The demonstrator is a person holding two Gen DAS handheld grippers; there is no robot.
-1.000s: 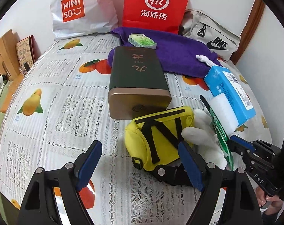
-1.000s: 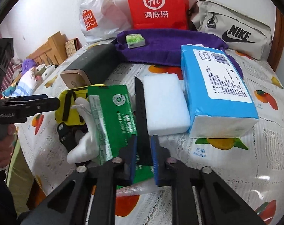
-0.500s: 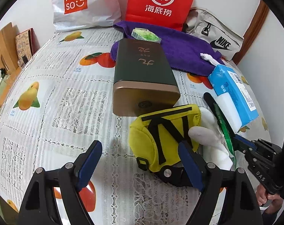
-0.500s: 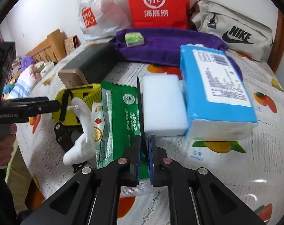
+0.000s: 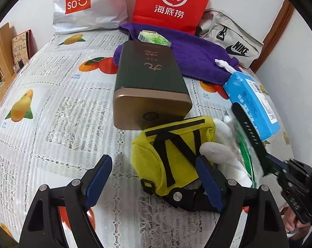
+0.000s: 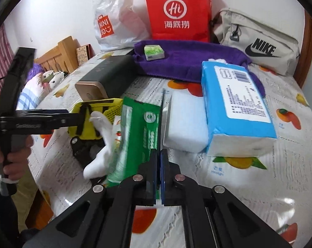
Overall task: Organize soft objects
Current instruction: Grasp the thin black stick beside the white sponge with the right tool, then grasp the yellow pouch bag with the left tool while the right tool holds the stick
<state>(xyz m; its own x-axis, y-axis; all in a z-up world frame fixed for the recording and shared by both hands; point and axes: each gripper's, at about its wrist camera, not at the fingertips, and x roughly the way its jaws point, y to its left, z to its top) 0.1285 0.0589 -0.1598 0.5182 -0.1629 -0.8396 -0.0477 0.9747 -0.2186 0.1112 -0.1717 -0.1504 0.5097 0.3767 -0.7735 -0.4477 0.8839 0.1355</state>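
My right gripper (image 6: 158,155) is shut on the edge of a green plastic packet (image 6: 138,136), held tilted over the table; the packet shows edge-on in the left wrist view (image 5: 245,155). A white glove (image 6: 102,144) lies under its left side, next to a yellow pouch (image 5: 170,155) with black straps. My left gripper (image 5: 154,175) is open and empty; its right finger is at the pouch's near side. A white sponge block (image 6: 187,122) and a blue tissue pack (image 6: 234,101) lie right of the packet.
A dark green tin (image 5: 149,82) with a gold end lies behind the pouch. A purple towel (image 6: 189,60) carries a small green packet (image 6: 154,51). A red bag (image 6: 176,12), a white Miniso bag (image 5: 83,4) and a grey Nike bag (image 6: 257,41) stand at the back wall.
The right gripper has closed fully on the green packet and lifted and tilted it. The left gripper has moved slightly forward toward the yellow pouch and stays open.
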